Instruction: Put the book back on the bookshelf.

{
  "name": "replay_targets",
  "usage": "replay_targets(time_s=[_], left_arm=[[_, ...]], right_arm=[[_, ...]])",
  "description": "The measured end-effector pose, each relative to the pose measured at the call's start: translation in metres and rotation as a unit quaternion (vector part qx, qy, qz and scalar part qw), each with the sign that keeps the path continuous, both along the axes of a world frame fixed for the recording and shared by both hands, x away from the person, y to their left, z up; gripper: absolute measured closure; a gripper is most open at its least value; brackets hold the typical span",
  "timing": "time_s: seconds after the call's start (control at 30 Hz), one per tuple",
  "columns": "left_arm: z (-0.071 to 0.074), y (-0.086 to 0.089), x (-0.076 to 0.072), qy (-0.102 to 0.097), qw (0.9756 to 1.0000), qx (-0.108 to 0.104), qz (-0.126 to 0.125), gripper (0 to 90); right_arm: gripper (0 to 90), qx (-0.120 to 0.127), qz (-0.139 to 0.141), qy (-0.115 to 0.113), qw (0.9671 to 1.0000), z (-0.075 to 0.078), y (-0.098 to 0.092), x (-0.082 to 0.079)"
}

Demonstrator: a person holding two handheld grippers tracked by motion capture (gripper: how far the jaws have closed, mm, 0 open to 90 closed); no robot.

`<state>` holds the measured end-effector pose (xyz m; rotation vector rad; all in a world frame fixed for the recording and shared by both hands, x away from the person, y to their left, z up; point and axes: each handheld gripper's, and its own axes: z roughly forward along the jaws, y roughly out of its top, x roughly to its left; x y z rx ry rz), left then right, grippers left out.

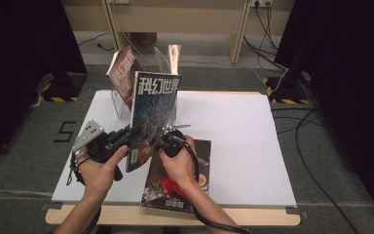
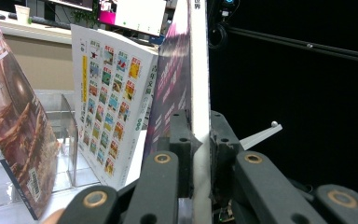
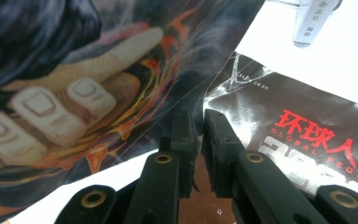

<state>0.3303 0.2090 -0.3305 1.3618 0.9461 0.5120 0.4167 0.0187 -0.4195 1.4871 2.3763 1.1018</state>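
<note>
An illustrated magazine (image 1: 153,109) stands upright over the white table top, held between both grippers. My left gripper (image 1: 125,139) is shut on its spine (image 2: 199,84), which rises straight between the jaws (image 2: 199,135). My right gripper (image 1: 169,135) is at the magazine's lower right edge. Its jaws (image 3: 198,135) are closed to a thin slit on the edge of the painted cover (image 3: 74,88). A dark magazine with red lettering (image 1: 197,168) (image 3: 307,130) lies flat on the table under my right hand.
A clear rack (image 1: 121,105) (image 2: 67,135) stands at the back left of the white sheet (image 1: 238,131). It holds a reddish magazine (image 1: 124,73) (image 2: 14,116) and one with a white stamp-patterned back (image 2: 107,102). Cables lie on the floor at right (image 1: 307,131).
</note>
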Motion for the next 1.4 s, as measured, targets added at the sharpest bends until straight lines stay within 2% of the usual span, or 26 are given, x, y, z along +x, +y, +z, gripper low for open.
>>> replay_targets(time_s=[0.43,0.57,0.7,0.77,0.83,1.0,1.2,1.4], left_arm=[[0.000,0.010,-0.003,0.002,0.9999,-0.008,0.012,82.3],[-0.001,0.016,-0.003,0.002,0.9998,-0.009,0.019,82.3],[-0.001,0.020,-0.002,0.004,0.9996,-0.014,0.024,82.3],[-0.001,0.022,0.000,0.005,0.9995,-0.013,0.027,82.3],[-0.001,0.024,0.001,0.004,0.9995,-0.011,0.029,82.3],[-0.003,0.027,0.007,0.006,0.9993,-0.011,0.036,82.3],[-0.008,0.028,0.016,0.007,0.9990,-0.008,0.044,82.3],[-0.010,0.031,0.019,0.006,0.9984,-0.004,0.056,82.3]], right_arm=[[82.7,-0.002,0.003,-0.003,1.0000,-0.003,0.001,0.003],[82.3,-0.002,0.003,0.002,1.0000,-0.003,0.003,0.003],[81.5,-0.005,0.006,0.001,1.0000,-0.006,0.006,0.003],[81.0,-0.001,0.004,0.008,1.0000,-0.007,0.007,0.002],[80.1,0.000,0.006,0.003,1.0000,-0.007,0.007,0.002],[77.7,0.009,-0.003,0.001,1.0000,0.000,0.001,0.002],[75.8,0.016,-0.010,-0.016,0.9997,0.009,-0.009,0.003],[73.8,0.032,-0.018,-0.024,0.9990,0.015,-0.016,0.002]])
